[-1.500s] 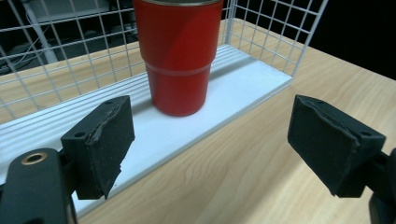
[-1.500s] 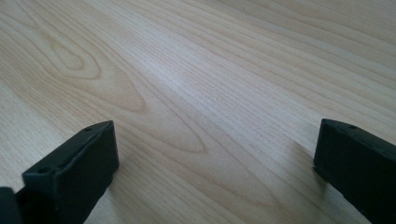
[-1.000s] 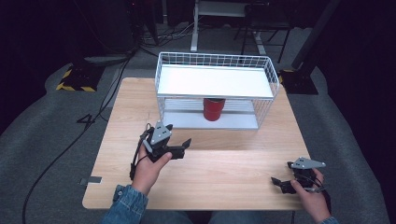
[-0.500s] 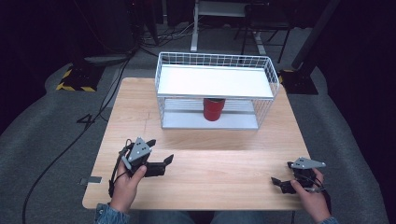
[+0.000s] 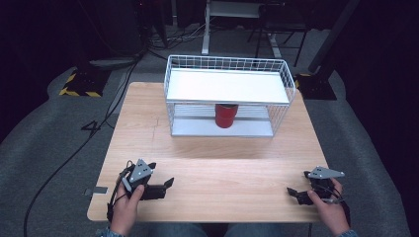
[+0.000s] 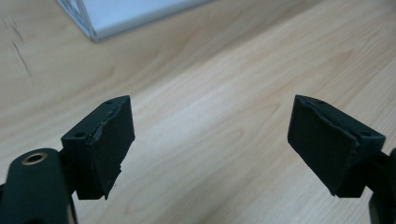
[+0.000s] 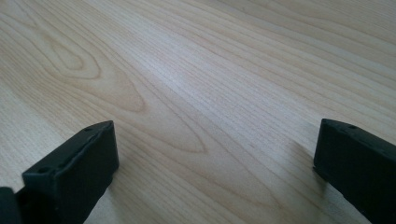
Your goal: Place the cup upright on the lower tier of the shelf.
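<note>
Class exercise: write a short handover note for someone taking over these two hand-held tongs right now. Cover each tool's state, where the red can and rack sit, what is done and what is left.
Left tongs: open, holding nothing, low over the near left part of the wooden table.
Right tongs: open, holding nothing, at the near right edge.
Red can: upright on the lower shelf of the white wire rack, at the table's far side, under the white top shelf.
Done: the can sits in the rack, and both tongs are well clear of it.
Left: nothing in hand; probably just confirm the can stands steady.
</note>
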`<move>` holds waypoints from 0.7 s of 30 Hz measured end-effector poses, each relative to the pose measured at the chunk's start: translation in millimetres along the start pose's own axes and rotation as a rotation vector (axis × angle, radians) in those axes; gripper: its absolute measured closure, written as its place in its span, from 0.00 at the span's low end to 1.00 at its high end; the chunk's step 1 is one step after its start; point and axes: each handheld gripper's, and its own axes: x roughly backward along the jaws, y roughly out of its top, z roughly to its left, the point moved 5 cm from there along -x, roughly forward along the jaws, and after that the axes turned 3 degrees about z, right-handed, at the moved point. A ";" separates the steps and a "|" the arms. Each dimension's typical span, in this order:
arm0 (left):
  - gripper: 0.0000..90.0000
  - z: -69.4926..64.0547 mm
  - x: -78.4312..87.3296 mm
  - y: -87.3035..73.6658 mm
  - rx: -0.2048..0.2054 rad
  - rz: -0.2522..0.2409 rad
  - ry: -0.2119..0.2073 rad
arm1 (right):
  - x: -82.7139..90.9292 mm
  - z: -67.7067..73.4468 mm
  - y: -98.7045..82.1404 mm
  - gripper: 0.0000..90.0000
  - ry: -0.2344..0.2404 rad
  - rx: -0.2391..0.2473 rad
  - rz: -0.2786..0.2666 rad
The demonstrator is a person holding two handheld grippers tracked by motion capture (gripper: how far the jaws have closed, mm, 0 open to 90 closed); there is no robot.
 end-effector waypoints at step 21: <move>0.15 6.1 -24.6 -29.4 -0.021 0.177 0.080 | 0.0 0.0 0.0 0.00 0.000 0.000 0.000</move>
